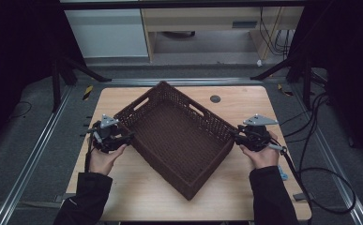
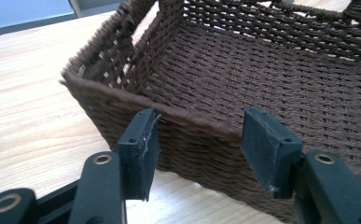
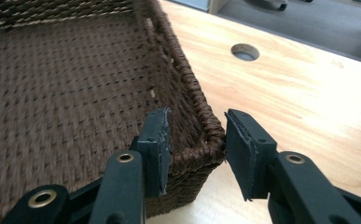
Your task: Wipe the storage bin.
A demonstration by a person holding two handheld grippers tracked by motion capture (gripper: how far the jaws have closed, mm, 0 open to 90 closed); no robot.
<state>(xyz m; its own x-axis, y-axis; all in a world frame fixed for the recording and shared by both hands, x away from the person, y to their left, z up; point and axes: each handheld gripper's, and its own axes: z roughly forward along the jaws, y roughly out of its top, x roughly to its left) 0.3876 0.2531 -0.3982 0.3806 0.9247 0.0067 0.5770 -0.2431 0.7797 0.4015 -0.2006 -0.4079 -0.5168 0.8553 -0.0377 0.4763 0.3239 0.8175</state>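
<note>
Scene: brown woven basket [image 1: 179, 136] sits askew mid-worktop [image 1: 245, 101] | Left hand-held gripper [image 1: 121, 140]: jaws apart, nothing gripped, at basket's left corner | Right hand-held gripper [image 1: 239, 136]: jaws straddle right corner rim, pads not yet pressing | Likely purpose: two-handed lift or turn.

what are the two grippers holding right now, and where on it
The right gripper has its jaws astride a corner of the brown woven basket's rim. The left gripper's jaws stand open just short of the opposite wall, holding nothing.
</note>
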